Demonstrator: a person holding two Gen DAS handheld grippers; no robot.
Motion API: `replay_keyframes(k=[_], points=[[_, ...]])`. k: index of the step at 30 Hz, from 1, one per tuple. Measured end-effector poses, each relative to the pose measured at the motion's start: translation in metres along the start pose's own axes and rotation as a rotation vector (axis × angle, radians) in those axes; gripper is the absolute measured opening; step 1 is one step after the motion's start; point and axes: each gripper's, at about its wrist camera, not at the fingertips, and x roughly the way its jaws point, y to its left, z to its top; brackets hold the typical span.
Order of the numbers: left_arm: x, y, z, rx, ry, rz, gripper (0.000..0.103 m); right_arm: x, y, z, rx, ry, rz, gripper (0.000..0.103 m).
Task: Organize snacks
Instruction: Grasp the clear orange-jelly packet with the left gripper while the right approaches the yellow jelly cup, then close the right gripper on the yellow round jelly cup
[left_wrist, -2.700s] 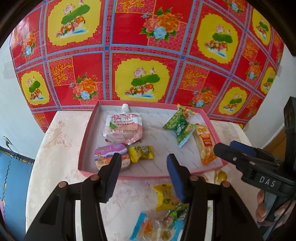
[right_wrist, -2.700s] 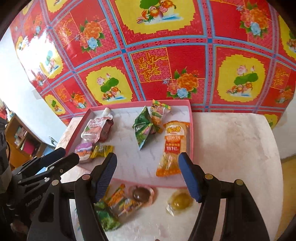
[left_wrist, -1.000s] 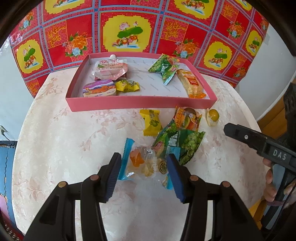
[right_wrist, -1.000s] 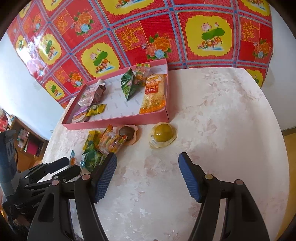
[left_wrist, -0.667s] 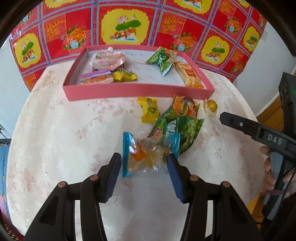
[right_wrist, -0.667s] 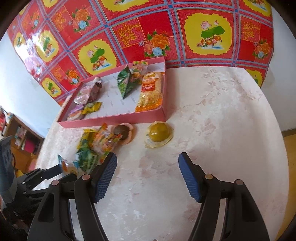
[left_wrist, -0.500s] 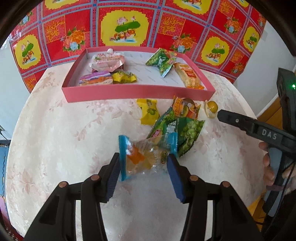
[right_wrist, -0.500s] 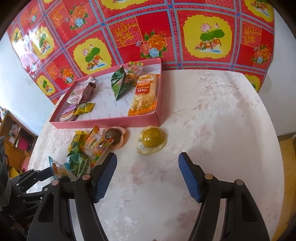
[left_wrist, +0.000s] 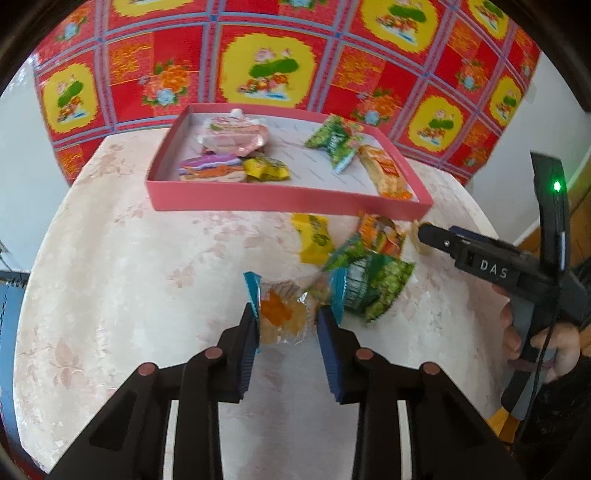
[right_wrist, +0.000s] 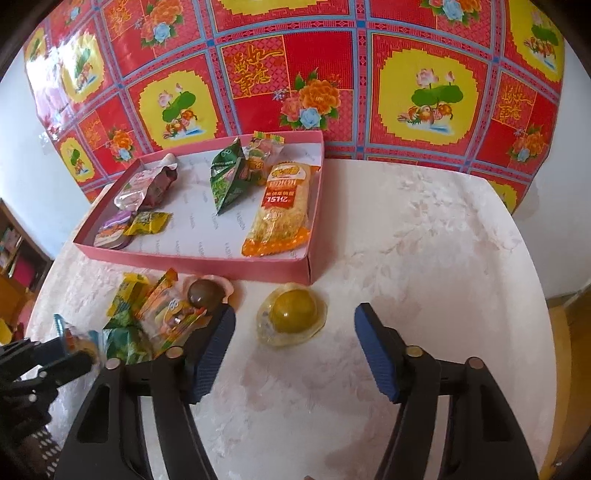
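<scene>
My left gripper (left_wrist: 288, 321) is shut on a clear, blue-edged snack packet (left_wrist: 282, 310) with orange pieces inside, lifted a little off the table. A pink tray (left_wrist: 280, 201) at the back holds several snacks. Loose snacks lie in front of it: a yellow packet (left_wrist: 314, 240), a green packet (left_wrist: 376, 284) and an orange packet (left_wrist: 380, 230). My right gripper (right_wrist: 293, 334) is open and empty, its fingers on either side of a yellow jelly cup (right_wrist: 291, 314). A brown jelly cup (right_wrist: 205, 293) lies to its left.
The round table has a pale floral cloth (left_wrist: 110, 280). A red and yellow patterned cloth (right_wrist: 369, 74) hangs behind the tray (right_wrist: 192, 264). The right gripper's body (left_wrist: 517, 269) shows at the right of the left wrist view.
My left gripper pulled back from the tray, closed on the blue-edged packet and lifted it. My right gripper drew back and down toward the yellow jelly cup.
</scene>
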Motion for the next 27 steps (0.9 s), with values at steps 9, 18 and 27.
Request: replay_keyframes(k=[9,18,27], points=[[0.000,0.016,0.002,-0.057,-0.013,0.016,0.032,0.007,0.005,0.002,0.011,-0.022,-0.007,0.040],[0.001,0.017,0.002,-0.056,-0.017,0.002,0.032,0.007,0.004,-0.001,0.022,-0.040,-0.006,0.038],[0.000,0.018,0.001,-0.058,-0.019,-0.005,0.032,-0.003,-0.001,-0.009,0.073,-0.022,0.064,0.037]])
